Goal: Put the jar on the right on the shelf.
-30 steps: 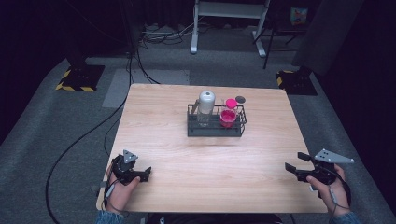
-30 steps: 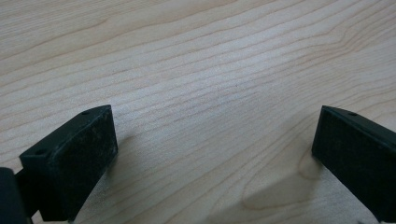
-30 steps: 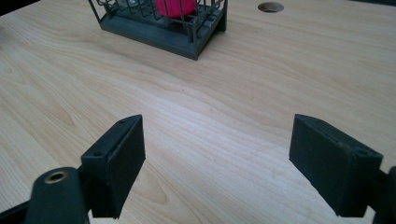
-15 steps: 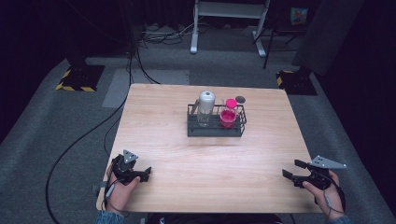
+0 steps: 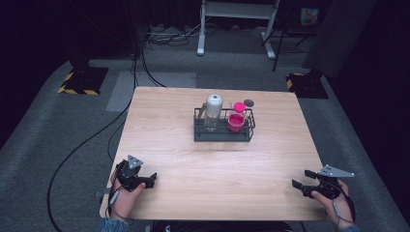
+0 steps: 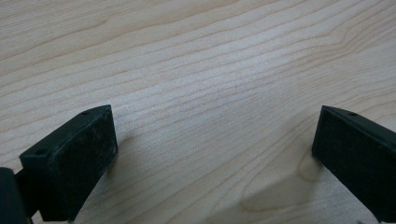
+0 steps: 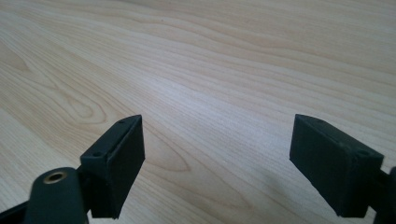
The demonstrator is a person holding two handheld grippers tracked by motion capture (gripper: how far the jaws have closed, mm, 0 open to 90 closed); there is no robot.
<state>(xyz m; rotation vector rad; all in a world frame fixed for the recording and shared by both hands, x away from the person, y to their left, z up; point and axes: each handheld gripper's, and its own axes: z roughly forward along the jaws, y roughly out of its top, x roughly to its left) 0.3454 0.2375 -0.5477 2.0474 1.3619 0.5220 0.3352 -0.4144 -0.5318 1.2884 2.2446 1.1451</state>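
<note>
Both the left gripper (image 5: pixel 151 180) and right gripper (image 5: pixel 296 184) gape wide over the bare wooden bench (image 5: pixel 193 159); no writing is legible.

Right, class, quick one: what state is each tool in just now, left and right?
Left tool: open, nothing between its jaws, just bare wooden table below.
Right tool: open too, holding nothing.

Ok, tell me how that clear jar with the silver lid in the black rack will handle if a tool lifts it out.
The clear jar stands tall and narrow, well above the rack rim, so it may tip once lifted free. Its see-through wall looks smooth, probably slippery, perhaps breakable. It looks empty, so likely light. The pink-lidded jar stands close beside it and might get knocked.
</note>
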